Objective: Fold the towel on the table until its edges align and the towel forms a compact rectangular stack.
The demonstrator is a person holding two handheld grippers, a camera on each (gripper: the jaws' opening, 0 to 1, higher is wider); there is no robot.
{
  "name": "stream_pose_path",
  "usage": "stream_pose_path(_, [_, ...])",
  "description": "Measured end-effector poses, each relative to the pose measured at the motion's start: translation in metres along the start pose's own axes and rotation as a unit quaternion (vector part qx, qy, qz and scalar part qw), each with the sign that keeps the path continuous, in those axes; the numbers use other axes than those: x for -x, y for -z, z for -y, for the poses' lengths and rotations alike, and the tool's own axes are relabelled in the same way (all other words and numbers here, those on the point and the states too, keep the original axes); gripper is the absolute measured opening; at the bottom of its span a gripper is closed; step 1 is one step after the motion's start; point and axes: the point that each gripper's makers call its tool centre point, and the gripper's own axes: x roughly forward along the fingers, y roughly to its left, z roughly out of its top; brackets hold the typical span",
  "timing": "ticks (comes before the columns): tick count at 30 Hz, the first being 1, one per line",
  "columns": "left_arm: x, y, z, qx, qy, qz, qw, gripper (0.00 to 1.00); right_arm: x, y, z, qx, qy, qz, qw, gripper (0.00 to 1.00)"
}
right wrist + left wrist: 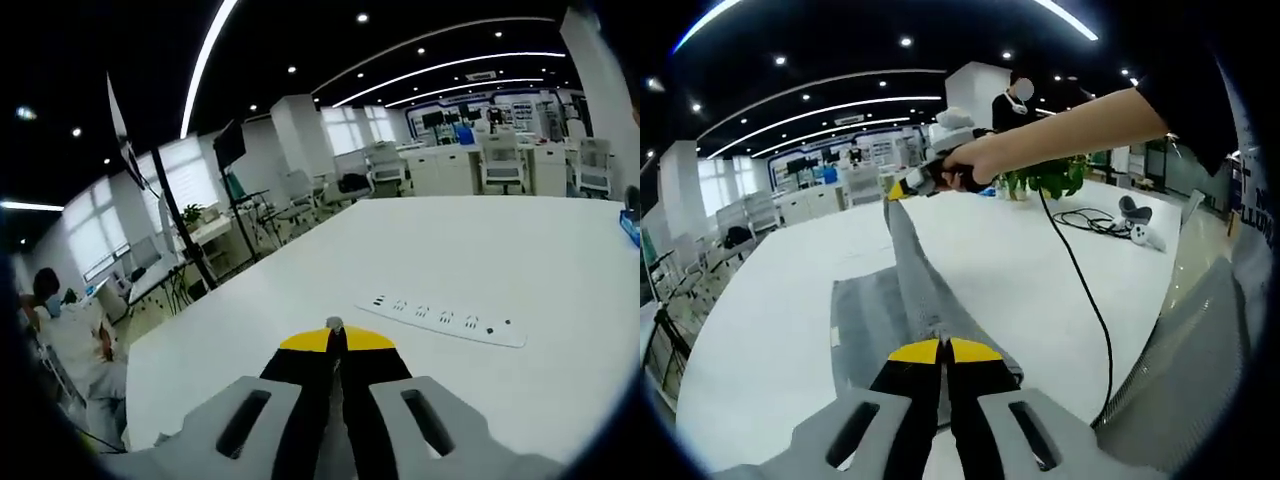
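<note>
A grey towel (pixel 908 300) is partly lifted off a large white tabletop (pixel 770 320), stretched into a raised ridge between two claws. In the left gripper view, the left claw (pixel 942 352), black with yellow tips, has its jaws pressed together on the near edge of the towel, low over the tabletop. From there the cloth runs away as a narrow, taut fold up to the right claw (pixel 902 188), held in a person's hand (pixel 975 165) at the end of a bare forearm; that claw grips the far end of the towel well above the tabletop. The rest of the towel lies flat on the tabletop to the left of the ridge. A black cable (pixel 1085 290) trails across the tabletop on the right, and a green plant (pixel 1050 178) stands behind the hand. In the right gripper view, the right claw's jaws are together with a small bit of grey cloth showing at the yellow tips. Beyond them a white power strip (pixel 440 320) lies flat on the tabletop, well apart from the claw.
</note>
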Motion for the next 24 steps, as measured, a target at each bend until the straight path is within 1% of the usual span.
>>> stream_pose_path(2, [0.002,0.003,-0.005,0.008,-0.002,-0.001,1.0,0.01,-0.004,0.0,-0.005,0.001,-0.004,-0.002,1.0,0.0])
stream_pose_path(5, [0.006,0.007,-0.013,0.036,-0.006,0.0,0.9993,0.01,-0.01,0.001,-0.01,0.0,-0.008,-0.003,1.0,0.0])
stream_pose_path(10, [0.011,0.013,-0.026,0.042,-0.02,-0.01,0.9989,0.01,-0.023,0.002,-0.02,-0.001,-0.015,-0.005,0.9999,0.0])
stream_pose_path(12, [0.011,0.019,-0.034,0.047,-0.024,-0.017,0.9985,0.01,-0.028,0.003,-0.024,-0.003,-0.017,-0.007,0.9998,0.0])
stream_pose_path(14, [0.012,0.022,-0.04,0.063,-0.028,-0.019,0.9974,0.01,-0.031,0.003,-0.027,-0.004,-0.018,-0.008,0.9998,0.0])
stream_pose_path(17, [0.013,0.032,-0.048,0.069,-0.033,-0.031,0.9966,0.01,-0.037,0.005,-0.03,-0.005,-0.021,-0.01,0.9997,0.0])
stream_pose_path(20, [0.014,0.039,-0.051,0.079,-0.032,-0.041,0.9955,0.01,-0.043,0.008,-0.035,-0.006,-0.024,-0.013,0.9996,0.0])
stream_pose_path(21, [0.014,0.044,-0.051,0.086,-0.026,-0.049,0.9947,0.01,-0.045,0.009,-0.036,-0.006,-0.026,-0.014,0.9995,0.0])
stream_pose_path(22, [0.014,0.045,-0.053,0.088,-0.029,-0.047,0.9946,0.01,-0.047,0.01,-0.038,-0.006,-0.027,-0.016,0.9995,0.0])
stream_pose_path(24, [0.013,0.051,-0.054,0.097,-0.026,-0.054,0.9935,0.01,-0.052,0.014,-0.041,-0.005,-0.029,-0.019,0.9994,0.0])
